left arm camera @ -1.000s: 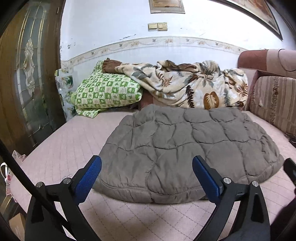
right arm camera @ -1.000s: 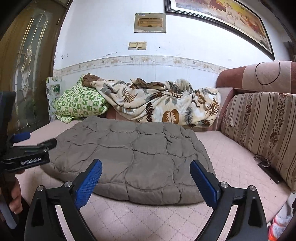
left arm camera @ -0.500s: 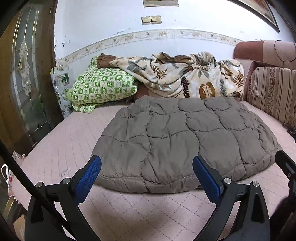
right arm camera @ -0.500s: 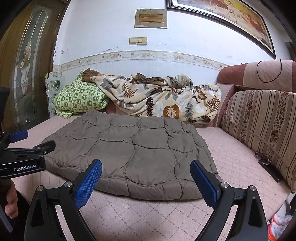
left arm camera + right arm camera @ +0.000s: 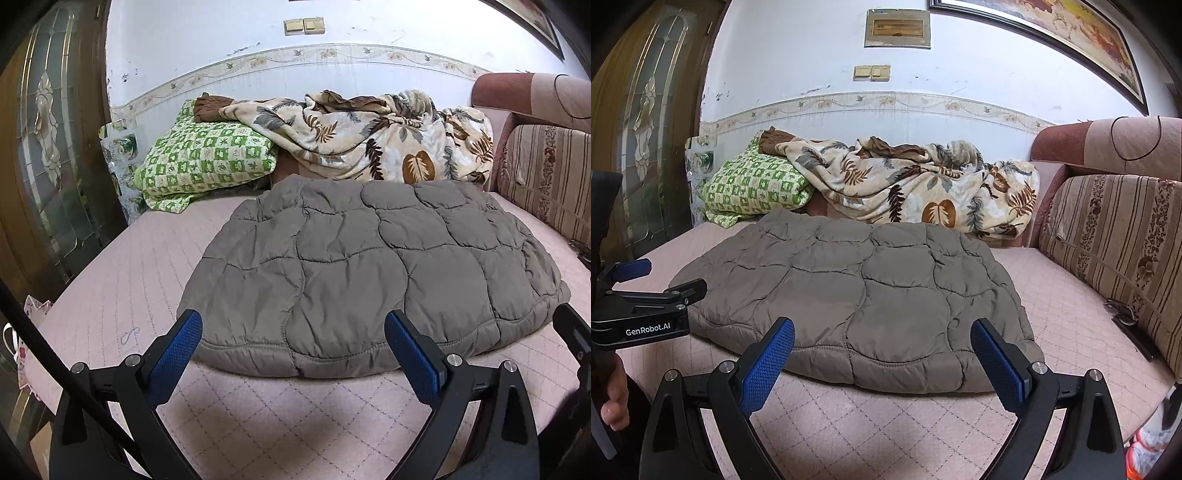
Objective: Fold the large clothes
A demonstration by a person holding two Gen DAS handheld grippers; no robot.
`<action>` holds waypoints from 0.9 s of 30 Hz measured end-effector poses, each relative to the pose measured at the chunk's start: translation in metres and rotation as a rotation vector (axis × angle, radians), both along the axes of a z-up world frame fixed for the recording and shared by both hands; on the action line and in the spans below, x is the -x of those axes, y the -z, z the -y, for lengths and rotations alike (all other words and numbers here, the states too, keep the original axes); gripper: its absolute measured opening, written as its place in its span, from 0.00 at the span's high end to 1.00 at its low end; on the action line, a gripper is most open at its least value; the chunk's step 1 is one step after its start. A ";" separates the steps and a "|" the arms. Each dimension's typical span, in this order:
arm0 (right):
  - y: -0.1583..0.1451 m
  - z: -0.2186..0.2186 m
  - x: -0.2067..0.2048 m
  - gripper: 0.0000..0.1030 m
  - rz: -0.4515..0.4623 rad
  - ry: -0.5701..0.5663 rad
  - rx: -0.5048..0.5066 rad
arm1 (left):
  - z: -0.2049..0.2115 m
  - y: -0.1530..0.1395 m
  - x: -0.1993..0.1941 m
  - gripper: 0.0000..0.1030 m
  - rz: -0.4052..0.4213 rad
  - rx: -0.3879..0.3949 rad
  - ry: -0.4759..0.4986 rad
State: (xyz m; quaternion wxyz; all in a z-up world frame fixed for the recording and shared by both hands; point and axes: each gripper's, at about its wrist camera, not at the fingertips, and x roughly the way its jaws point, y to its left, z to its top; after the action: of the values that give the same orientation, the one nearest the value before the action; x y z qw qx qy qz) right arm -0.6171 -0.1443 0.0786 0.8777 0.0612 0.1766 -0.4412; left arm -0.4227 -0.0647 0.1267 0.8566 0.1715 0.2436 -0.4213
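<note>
A grey-brown quilted padded garment (image 5: 369, 266) lies folded flat on the pink quilted bed cover (image 5: 140, 258); it also shows in the right wrist view (image 5: 857, 291). My left gripper (image 5: 293, 349) is open and empty, its blue pads just short of the garment's near hem. My right gripper (image 5: 882, 354) is open and empty, also just short of the near hem, further right. The left gripper shows from the side at the left of the right wrist view (image 5: 661, 284).
A green checked pillow (image 5: 207, 162) and a crumpled leaf-print blanket (image 5: 369, 140) lie at the back against the wall. A striped sofa back (image 5: 1115, 251) runs along the right. A glass-panelled door (image 5: 48, 147) stands at the left. A dark object (image 5: 1123, 314) lies by the sofa back.
Both grippers have drawn back from the garment and risen slightly, so more of the bed cover shows in front of the hem. Both stay open. The garment has not moved.
</note>
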 end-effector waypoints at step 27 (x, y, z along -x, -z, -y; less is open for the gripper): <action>0.006 0.003 0.001 0.05 -0.008 0.000 -0.020 | -0.001 0.005 -0.004 0.04 0.001 -0.028 -0.008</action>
State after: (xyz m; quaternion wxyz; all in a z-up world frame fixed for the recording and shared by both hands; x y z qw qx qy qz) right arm -0.6180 -0.1476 0.0723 0.8763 0.0681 0.1844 -0.4397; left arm -0.4184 -0.0638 0.1221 0.8560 0.1827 0.2499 -0.4141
